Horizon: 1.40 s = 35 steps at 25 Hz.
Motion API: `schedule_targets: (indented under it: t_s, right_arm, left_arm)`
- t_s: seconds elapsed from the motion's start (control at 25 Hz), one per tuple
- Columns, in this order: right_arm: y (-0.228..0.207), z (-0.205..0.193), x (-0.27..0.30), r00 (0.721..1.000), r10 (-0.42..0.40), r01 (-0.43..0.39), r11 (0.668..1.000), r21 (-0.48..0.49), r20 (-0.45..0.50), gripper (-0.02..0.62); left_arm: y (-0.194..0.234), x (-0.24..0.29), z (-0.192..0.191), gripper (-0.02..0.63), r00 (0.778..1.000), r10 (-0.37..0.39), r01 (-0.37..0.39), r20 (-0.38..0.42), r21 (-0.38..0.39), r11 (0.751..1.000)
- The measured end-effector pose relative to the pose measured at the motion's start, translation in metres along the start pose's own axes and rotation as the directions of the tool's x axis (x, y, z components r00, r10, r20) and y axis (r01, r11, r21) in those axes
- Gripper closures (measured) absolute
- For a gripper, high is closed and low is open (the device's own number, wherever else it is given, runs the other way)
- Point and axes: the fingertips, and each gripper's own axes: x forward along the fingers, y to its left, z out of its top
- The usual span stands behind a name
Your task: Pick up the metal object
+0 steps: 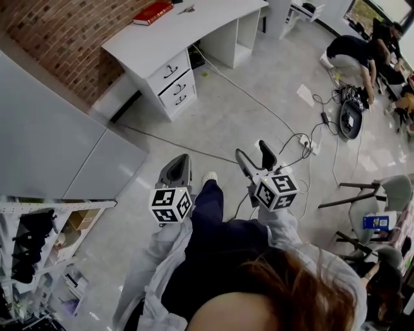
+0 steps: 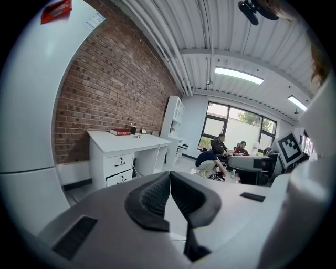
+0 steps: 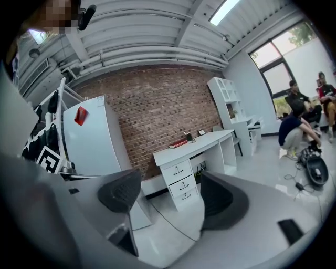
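Observation:
A small silvery metal object (image 1: pixel 186 9) lies on the white desk (image 1: pixel 187 35) by the brick wall, next to a red book (image 1: pixel 153 12). Both grippers hang in the air over the floor in front of the person, well short of the desk. My left gripper (image 1: pixel 181 160) is shut, its pads touching with nothing between them (image 2: pixel 169 177). My right gripper (image 1: pixel 251 150) stands wide open and empty (image 3: pixel 170 192). Both gripper views look toward the desk (image 3: pixel 195 148) and the book (image 2: pixel 120 131).
A tall white cabinet (image 1: pixel 58 142) stands at the left, with a shelf of dark items (image 1: pixel 29 249) below it. Cables (image 1: pixel 310 139) trail over the floor. People crouch at the far right (image 1: pixel 352 55), and chairs (image 1: pixel 388 194) stand near the right edge.

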Motion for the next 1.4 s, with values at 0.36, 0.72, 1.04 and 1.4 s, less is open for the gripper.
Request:
schedule_targets:
  t_s: [0.36,0.72,1.04,1.4]
  right_arm:
    - [-0.018,0.039,0.082,1.0,-0.018,0.018,1.0,0.014,0.008,0.241]
    - [-0.042,0.069,0.15,0.999,-0.041,0.04,0.999,0.033,0.031,0.241]
    - [-0.051,0.084,0.181,0.998,-0.05,0.048,0.998,0.044,0.037,0.241]
    - [-0.057,0.08,0.198,0.999,-0.035,0.035,0.997,0.066,0.009,0.241]
  left_arm:
    - [0.039,0.071,0.041,0.589,0.999,-0.043,0.043,-0.004,0.006,0.999]
    - [0.077,0.136,0.071,0.589,0.997,-0.073,0.072,0.004,0.018,0.997]
    - [0.095,0.168,0.084,0.589,0.996,-0.087,0.087,-0.012,0.027,0.996]
    - [0.103,0.18,0.078,0.589,0.996,-0.075,0.076,-0.043,0.02,0.997]
